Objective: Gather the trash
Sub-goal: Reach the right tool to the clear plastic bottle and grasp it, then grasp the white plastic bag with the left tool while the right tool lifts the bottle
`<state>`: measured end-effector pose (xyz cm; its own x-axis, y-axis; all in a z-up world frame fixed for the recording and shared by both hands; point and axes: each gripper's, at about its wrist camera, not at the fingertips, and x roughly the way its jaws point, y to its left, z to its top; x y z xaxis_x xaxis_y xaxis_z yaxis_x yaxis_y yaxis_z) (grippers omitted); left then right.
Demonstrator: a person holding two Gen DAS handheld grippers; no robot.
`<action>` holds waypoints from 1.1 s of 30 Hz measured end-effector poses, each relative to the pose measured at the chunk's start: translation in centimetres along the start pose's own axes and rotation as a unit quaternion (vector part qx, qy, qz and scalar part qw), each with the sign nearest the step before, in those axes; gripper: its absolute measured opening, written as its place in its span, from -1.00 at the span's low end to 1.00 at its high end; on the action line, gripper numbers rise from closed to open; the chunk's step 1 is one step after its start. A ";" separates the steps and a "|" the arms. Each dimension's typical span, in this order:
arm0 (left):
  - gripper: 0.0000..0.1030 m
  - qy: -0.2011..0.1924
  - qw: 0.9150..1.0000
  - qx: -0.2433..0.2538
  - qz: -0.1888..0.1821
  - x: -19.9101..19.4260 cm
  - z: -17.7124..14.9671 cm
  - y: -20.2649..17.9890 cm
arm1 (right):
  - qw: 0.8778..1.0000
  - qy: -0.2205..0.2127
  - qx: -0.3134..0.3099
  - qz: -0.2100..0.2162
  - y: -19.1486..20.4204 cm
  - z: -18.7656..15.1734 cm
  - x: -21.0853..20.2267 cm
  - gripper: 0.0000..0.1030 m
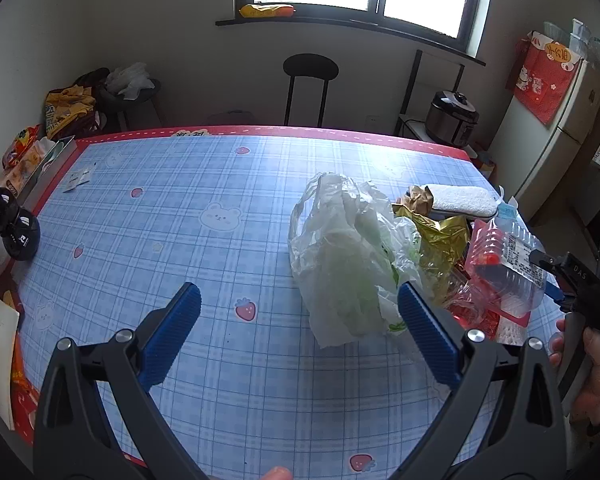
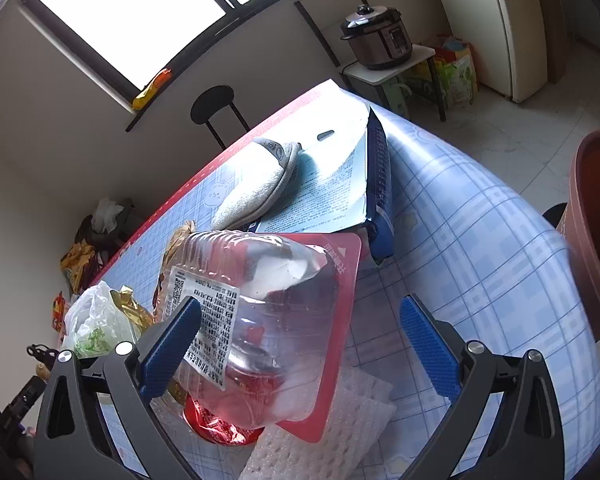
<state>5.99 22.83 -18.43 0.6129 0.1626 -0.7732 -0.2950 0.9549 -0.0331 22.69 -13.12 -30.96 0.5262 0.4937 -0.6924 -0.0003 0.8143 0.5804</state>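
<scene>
We see a worktop [image 1: 204, 248] covered in pale blue plaid with a red border, dotted with pink strawberries and white bear faces. On it lies a translucent white plastic bag [image 1: 340, 256] with green showing through; beside the bag sits a crinkled gold wrapper [image 1: 440, 236]. Next to the wrapper is a clear blister pack [image 2: 260, 320] on red backing with a white label printed in black. Our jaws carry ribbed blue pads on black frames.

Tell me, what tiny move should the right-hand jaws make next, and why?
Probably ease the right gripper forward and close on the clear plastic blister pack. Its jaws stand wide open with the pack lying between them, holding nothing, and the pack sits on top of the trash pile.
</scene>
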 end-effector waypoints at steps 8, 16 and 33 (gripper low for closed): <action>0.89 0.010 1.000 0.001 -0.005 0.8 0.1 -0.2 | 0.994 0.032 0.063 0.078 -0.5 -0.9 1.5 0.47; 0.89 0.007 1.000 0.002 -0.013 0.6 -0.1 -1.1 | 0.993 0.035 0.047 0.099 1.9 -0.5 -2.4 -0.06; 0.89 0.004 0.999 -0.012 -0.046 0.8 -0.5 -1.5 | 0.981 -0.093 -0.170 -0.020 7.9 -0.8 -12.8 -0.10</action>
<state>6.56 21.39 -19.36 0.6323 0.0716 -0.7714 -0.2544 0.9597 -0.1194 15.29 -12.73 -17.85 0.6782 0.4204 -0.6028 -0.2430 0.9024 0.3560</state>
